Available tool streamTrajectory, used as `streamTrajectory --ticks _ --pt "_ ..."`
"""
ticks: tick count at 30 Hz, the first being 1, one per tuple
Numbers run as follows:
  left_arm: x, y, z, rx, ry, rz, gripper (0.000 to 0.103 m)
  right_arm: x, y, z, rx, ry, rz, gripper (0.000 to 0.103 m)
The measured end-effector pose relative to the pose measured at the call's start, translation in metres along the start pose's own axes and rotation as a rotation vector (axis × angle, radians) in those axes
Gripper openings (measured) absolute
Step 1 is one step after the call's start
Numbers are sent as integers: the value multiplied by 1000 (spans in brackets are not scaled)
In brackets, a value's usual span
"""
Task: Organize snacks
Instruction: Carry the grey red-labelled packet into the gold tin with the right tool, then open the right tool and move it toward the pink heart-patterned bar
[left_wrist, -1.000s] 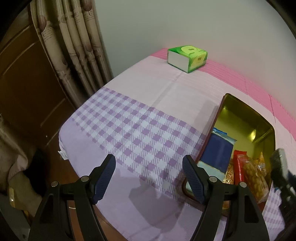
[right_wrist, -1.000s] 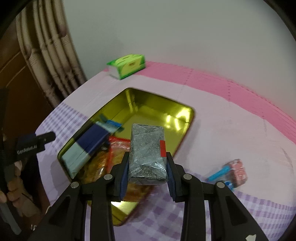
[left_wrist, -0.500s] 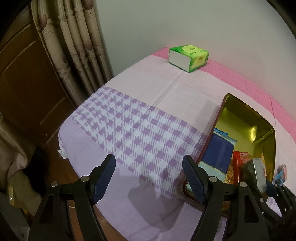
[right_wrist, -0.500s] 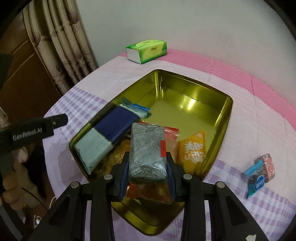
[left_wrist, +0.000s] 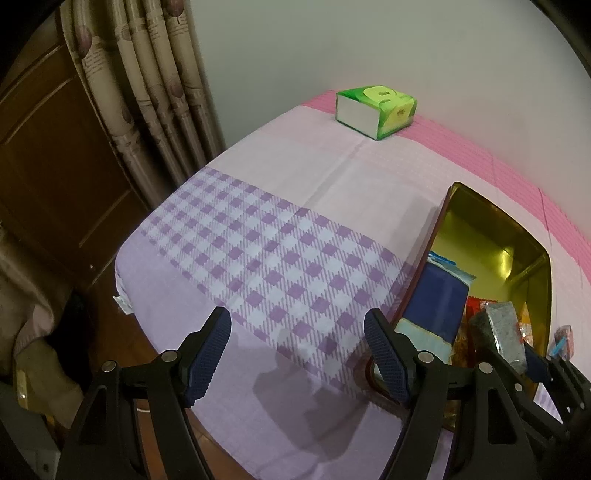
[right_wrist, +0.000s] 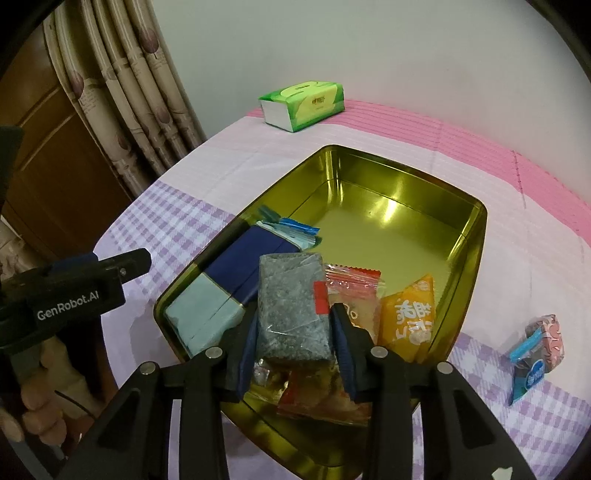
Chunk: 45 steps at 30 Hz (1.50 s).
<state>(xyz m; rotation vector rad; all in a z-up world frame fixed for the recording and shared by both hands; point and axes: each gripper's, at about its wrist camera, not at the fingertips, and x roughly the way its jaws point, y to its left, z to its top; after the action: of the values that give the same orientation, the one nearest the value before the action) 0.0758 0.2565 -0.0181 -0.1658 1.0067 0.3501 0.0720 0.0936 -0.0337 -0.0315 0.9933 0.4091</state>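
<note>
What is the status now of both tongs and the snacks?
Left tongs open, empty, over the tablecloth. Right tongs opening, grey snack block between them, over the gold tin. One wrapped snack outside on the cloth. Nothing in the way.

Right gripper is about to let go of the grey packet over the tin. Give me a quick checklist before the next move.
1. Grey packet above the gold tin, not the cloth: ok.
2. Right gripper jaws opening, packet still between them: ok.
3. Packet fully free of the pads: cannot tell.
4. Bare floor left at the tin's far end: ok.
5. Left gripper open, empty, clear of the tin: ok.
6. Pink-and-blue snack still out on the cloth: not ok.
</note>
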Motion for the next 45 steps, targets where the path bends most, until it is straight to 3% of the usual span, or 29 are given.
streamTrajectory --ticks 13,24,34,45 --pt "0 -5 -2 18 -3 2 75 -11 -2 1 -6 -33 2 43" --pt "0 -10 -2 42 -6 5 75 -31 -25 4 52 -78 -20 45" --pt "-1 -13 -3 61 -8 10 75 -55 -80 0 144 -114 -98 45" --pt "-1 -14 -4 73 -9 15 75 -86 -178 -23 241 -105 -281 45"
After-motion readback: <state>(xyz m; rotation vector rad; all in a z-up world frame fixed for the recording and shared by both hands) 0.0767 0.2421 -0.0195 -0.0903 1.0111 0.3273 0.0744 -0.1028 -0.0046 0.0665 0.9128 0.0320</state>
